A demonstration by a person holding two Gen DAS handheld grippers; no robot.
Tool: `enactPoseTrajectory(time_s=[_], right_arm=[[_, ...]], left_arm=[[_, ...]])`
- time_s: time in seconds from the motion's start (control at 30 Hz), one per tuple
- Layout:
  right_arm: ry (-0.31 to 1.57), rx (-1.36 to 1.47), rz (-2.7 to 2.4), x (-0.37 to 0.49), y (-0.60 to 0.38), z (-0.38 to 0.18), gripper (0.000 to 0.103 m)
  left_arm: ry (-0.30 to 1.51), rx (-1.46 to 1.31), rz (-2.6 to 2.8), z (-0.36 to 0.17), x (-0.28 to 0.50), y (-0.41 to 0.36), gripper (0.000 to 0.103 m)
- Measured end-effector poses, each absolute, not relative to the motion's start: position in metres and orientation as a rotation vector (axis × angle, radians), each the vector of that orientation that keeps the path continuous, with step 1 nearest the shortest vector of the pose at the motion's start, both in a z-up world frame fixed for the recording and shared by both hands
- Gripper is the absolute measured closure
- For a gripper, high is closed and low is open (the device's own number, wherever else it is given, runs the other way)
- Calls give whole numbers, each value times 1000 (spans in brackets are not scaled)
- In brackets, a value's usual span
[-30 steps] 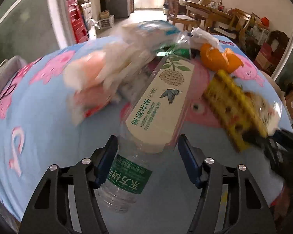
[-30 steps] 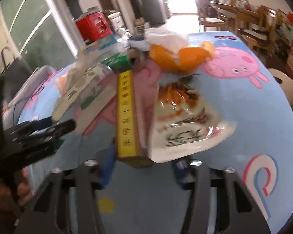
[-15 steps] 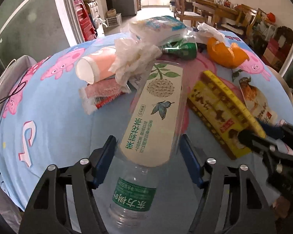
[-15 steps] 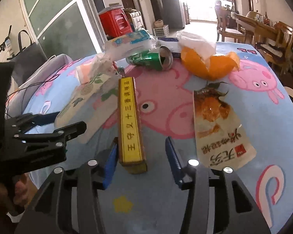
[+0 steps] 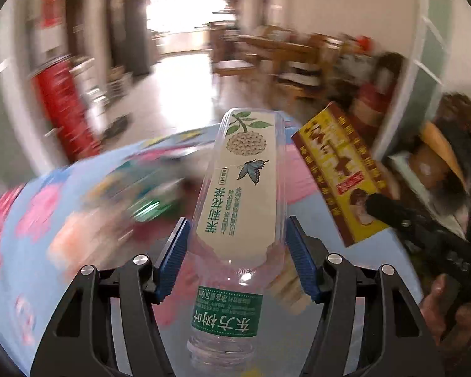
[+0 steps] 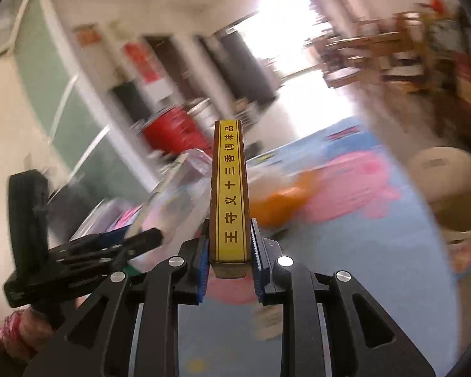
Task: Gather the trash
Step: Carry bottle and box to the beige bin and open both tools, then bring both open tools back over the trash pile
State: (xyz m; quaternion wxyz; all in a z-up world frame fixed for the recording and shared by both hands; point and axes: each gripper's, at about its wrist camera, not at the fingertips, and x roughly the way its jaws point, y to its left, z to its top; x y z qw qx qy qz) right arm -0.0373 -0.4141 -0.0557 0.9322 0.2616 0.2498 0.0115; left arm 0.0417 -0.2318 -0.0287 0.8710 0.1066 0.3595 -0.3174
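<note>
The left gripper (image 5: pixel 237 257) has its 2 blue-padded fingers (image 5: pixel 173 257) pressed against the sides of a clear plastic bottle (image 5: pixel 240 207), which points away from the camera, neck end toward the lens and base up toward the room, lifted above the blue cartoon-print tablecloth (image 5: pixel 37 251). A cream label with a green sprig and a butterfly runs along the bottle's body, and a green band with white characters wraps it near the neck. The right gripper (image 6: pixel 229 256) is clamped narrowly on the lower end of a yellow and brown box (image 6: pixel 230 188), its blue pads tight on both broad faces, so the box stands edge-on with its printed yellow spine facing the camera. In the left wrist view the same box (image 5: pixel 339 172) shows its broad printed face, held up to the right of the bottle and apart from it. Below it on the cloth lies an orange shape (image 6: pixel 279 201), probably fruit peel, though motion blur leaves that uncertain. A round tan stool (image 6: pixel 446 188) stands beside the table on the right. The room behind is smeared by blur in both views.
</note>
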Motion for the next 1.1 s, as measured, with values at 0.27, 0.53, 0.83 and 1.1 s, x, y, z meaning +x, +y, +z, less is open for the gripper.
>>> enactPoseTrajectory(time_s=[0.27, 0.53, 0.83, 1.1], right_arm=[[560, 767, -370, -52, -564, -116, 82], [549, 808, -515, -38, -590, -154, 47], [549, 733, -492, -47, -551, -148, 48], [624, 672, -395, -43, -483, -132, 48]], left_arm=[[899, 357, -938, -68, 70, -425, 42], [844, 465, -931, -93, 80, -512, 29], [750, 279, -902, -43, 82, -388, 24], [752, 242, -840, -55, 54, -251, 22]])
